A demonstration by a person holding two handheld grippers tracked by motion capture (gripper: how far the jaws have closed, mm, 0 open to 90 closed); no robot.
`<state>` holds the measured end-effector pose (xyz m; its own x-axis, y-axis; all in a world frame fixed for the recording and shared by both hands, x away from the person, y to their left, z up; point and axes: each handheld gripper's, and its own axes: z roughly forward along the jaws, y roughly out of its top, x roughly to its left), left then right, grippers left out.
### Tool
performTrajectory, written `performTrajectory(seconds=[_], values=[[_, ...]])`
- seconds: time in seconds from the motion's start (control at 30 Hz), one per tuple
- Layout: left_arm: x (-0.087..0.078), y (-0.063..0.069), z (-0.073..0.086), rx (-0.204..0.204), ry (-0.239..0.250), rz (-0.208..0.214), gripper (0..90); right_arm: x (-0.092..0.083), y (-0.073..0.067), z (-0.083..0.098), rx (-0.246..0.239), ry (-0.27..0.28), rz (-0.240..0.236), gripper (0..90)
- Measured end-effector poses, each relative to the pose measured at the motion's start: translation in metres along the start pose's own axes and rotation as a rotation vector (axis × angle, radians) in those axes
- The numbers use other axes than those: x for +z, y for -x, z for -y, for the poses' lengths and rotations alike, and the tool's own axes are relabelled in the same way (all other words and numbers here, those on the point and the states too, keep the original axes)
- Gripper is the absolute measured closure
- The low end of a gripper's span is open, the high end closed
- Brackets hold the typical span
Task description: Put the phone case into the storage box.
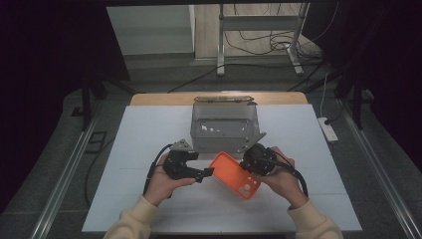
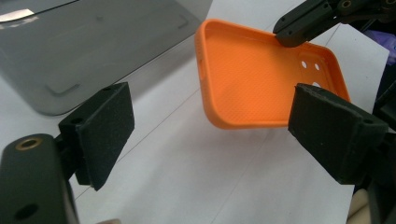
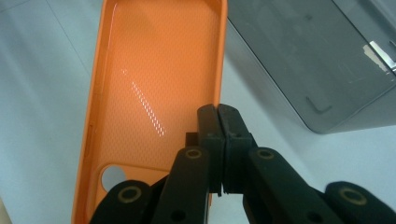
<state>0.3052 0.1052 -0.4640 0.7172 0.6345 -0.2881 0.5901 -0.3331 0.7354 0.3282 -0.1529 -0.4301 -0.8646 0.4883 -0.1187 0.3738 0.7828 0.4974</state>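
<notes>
We've got the orange phone case (image 1: pixel 234 175) already picked up: the right gripper (image 1: pixel 253 166) has its 2 jaws pinched tight on the case's side wall near the camera-cutout end, and in the right gripper view (image 3: pixel 218 140) the pads meet w/ just the thin rim between them. So the lift looks done. What's left, as we judge it: hand-off or a 2-handed move, then prob. getting the case into the grey bin (image 1: pixel 225 145) just behind both grippers. Can't be sure of the goal, but that's where things point.

The left gripper (image 1: pixel 206 174) is wide open, nothing held. In the left gripper view (image 2: pixel 212 135) the case (image 2: pixel 261 79) floats ahead of and between the 2 pads, nearer the right-hand pad (image 2: pixel 334 128), not touching either. The free end of the case points at this gripper, so closing on it needs a short advance first.

The case: bright orange, soft-looking w/ a fine dotted texture inside, raised lip all round, rounded corners. Open side faces up, tilted, clear of the white table top (image 1: pixel 149 134). Camera holes sit at the end by the right gripper (image 2: pixel 306 21); we count 3 small round holes from above, and 1 larger opening in the right gripper view beside the jaws. Button slots show along 1 long edge (image 3: pixel 88 135).

The bin is translucent grey, lid off or folded back, looks empty inside.
</notes>
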Motion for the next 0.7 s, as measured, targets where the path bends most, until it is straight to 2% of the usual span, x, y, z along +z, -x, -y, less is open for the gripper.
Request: performTrajectory(seconds=[0.37, 0.7], values=[[0.01, -0.001, -0.006, 0.009, -0.014, 0.018, 15.0, 0.001, -0.001, 0.0, -0.004, 0.0, -0.005, 88.9], [0.015, -0.005, -0.01, -0.004, -0.015, 0.03, 16.6, 0.001, 0.0, 0.0, -0.003, 0.007, -0.007, 89.0]])
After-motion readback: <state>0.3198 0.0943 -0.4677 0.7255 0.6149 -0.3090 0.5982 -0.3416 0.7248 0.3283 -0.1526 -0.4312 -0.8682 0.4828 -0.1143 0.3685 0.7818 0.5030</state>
